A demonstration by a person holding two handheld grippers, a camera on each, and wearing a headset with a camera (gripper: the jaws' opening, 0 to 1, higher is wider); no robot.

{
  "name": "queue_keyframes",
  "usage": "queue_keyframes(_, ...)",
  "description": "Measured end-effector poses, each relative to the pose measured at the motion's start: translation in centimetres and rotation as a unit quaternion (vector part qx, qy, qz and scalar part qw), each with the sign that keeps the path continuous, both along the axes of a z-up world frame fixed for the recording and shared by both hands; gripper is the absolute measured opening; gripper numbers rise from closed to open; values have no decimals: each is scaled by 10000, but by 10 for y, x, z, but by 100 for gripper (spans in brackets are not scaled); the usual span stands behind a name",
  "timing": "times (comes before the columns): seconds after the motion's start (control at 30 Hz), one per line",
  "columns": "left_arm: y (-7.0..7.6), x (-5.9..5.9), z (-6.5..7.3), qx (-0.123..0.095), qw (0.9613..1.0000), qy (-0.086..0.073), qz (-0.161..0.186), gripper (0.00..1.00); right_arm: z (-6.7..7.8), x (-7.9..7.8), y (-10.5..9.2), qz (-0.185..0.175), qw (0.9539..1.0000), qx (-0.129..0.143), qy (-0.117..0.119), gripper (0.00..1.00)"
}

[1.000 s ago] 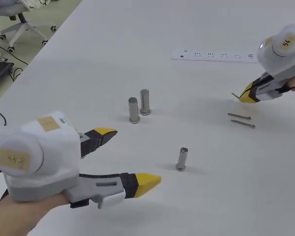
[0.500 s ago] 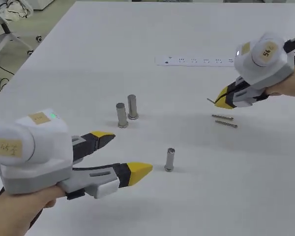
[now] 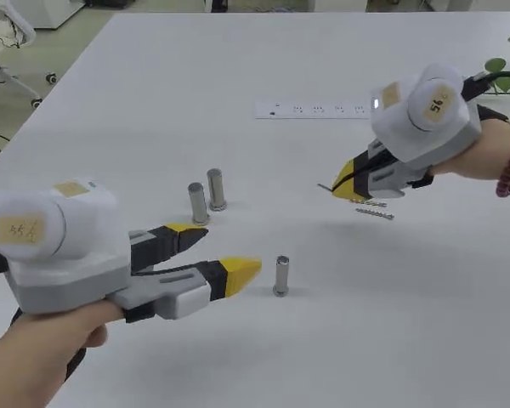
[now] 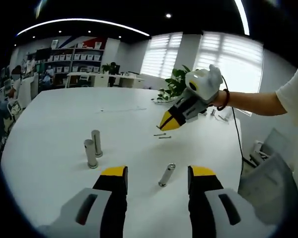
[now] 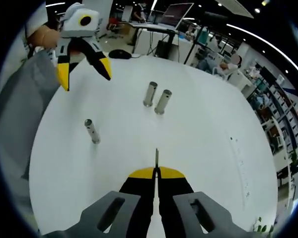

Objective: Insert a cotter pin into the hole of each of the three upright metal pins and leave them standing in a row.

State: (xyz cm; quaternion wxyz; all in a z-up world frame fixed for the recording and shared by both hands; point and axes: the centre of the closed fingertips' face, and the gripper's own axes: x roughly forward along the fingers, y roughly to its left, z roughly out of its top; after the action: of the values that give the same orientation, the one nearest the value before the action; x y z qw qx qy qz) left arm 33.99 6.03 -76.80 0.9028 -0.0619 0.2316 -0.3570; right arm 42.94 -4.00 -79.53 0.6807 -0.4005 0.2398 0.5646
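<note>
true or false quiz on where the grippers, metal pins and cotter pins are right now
1. The right gripper is shut on a cotter pin. True.
2. The left gripper grips a metal pin. False: its jaws are open and empty, and the lone metal pin stands free ahead of them.
3. All three metal pins stand in one tight cluster. False: two metal pins stand side by side, and the lone one stands apart from them.
4. Two spare cotter pins lie on the table. True.
5. One metal pin has tipped over. False: all three stand upright.
</note>
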Motion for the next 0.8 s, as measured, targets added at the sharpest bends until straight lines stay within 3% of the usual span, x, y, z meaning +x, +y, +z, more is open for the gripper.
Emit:
queue_keyframes(0.5, -15, 2, 8, -601, 9976, 332, 57, 36, 20, -45, 35, 646, 9974, 265, -196, 2)
queue_keyframes(0.8, -25, 2, 12, -1041, 9925, 637, 108, 28, 21, -62, 44, 855, 9955, 333, -225, 2)
